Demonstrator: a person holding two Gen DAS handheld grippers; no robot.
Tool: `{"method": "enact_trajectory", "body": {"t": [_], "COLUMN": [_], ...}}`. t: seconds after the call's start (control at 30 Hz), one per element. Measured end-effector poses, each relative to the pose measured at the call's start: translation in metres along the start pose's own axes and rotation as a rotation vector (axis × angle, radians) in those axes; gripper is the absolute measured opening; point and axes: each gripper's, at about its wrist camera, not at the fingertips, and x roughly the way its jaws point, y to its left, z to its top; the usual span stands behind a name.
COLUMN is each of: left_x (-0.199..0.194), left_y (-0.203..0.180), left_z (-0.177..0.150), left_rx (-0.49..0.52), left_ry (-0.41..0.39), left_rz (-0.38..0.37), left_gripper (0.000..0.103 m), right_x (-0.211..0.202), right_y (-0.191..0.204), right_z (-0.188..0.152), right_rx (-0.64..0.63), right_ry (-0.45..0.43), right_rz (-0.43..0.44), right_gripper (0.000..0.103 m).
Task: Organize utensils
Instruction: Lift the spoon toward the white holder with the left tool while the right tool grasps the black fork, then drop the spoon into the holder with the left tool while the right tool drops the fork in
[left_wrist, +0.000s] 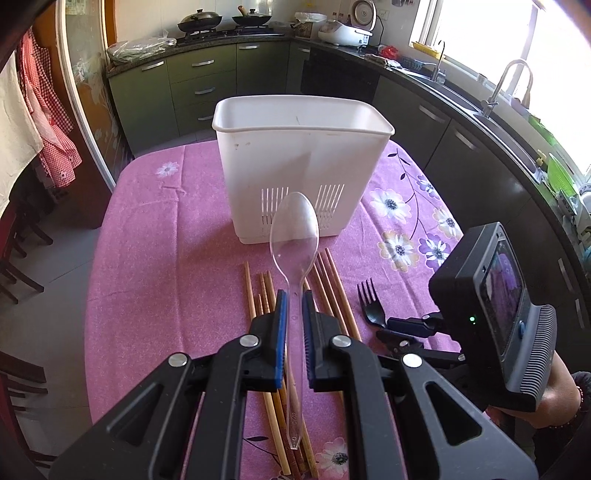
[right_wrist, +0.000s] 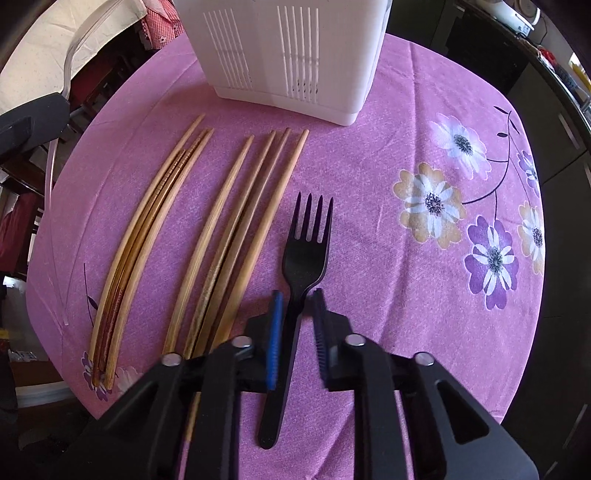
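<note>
My left gripper (left_wrist: 294, 297) is shut on a clear plastic spoon (left_wrist: 294, 236) and holds it above the table, bowl pointing toward the white slotted utensil holder (left_wrist: 303, 162). My right gripper (right_wrist: 297, 297) is closed around the handle of a black plastic fork (right_wrist: 308, 254), low over the pink cloth; the fork also shows in the left wrist view (left_wrist: 370, 301). Several wooden chopsticks (right_wrist: 236, 229) lie in two bundles left of the fork, also under my left gripper (left_wrist: 332, 291). The holder (right_wrist: 291, 55) stands just beyond them.
The pink flowered tablecloth (right_wrist: 424, 277) covers a small table. Dark kitchen cabinets and a sink (left_wrist: 480, 110) run along the right. Chairs (left_wrist: 18, 240) and hanging clothes stand at the left.
</note>
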Motion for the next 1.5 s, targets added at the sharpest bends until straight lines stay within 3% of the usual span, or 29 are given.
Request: {"method": "enact_trajectory", "body": {"t": [0.13, 0.23, 0.33, 0.5, 0.6, 0.73, 0.83, 1.07, 1.2, 1.5], "left_x": [-0.010, -0.028, -0.052, -0.082, -0.081, -0.059, -0.037, 0.003, 0.009, -0.039], "left_y": [0.002, 0.007, 0.013, 0.015, 0.014, 0.012, 0.011, 0.017, 0.016, 0.037], "left_z": [0.007, 0.022, 0.048, 0.099, 0.125, 0.148, 0.157, 0.139, 0.119, 0.075], "left_rx": [0.000, -0.016, -0.026, -0.039, -0.042, -0.049, -0.038, -0.046, -0.021, -0.032], "left_ry": [-0.028, -0.079, -0.170, -0.386, -0.506, -0.594, -0.601, -0.504, -0.480, -0.498], "left_rz": [-0.008, -0.028, -0.039, -0.031, 0.010, 0.037, 0.052, 0.050, 0.045, 0.032], "left_gripper": [0.008, 0.008, 0.008, 0.008, 0.008, 0.008, 0.008, 0.010, 0.029, 0.030], "right_x": [-0.003, -0.013, -0.031, -0.044, -0.049, -0.062, -0.067, -0.108, -0.143, -0.220], "right_y": [-0.003, -0.013, -0.026, -0.037, -0.045, -0.037, -0.038, -0.039, -0.040, -0.039], "right_z": [-0.007, -0.015, -0.024, -0.036, -0.041, -0.058, -0.059, -0.059, -0.037, 0.049], "right_rx": [-0.008, 0.019, 0.065, 0.098, 0.105, 0.082, 0.077, 0.062, 0.052, 0.088], "right_ry": [-0.032, -0.090, -0.162, -0.249, -0.273, -0.285, -0.307, -0.415, -0.508, -0.878], "right_rz": [0.005, 0.056, 0.133, 0.185, 0.221, 0.239, 0.245, 0.263, 0.250, 0.154], "right_gripper": [0.009, 0.009, 0.010, 0.010, 0.010, 0.010, 0.010, 0.010, 0.010, 0.010]}}
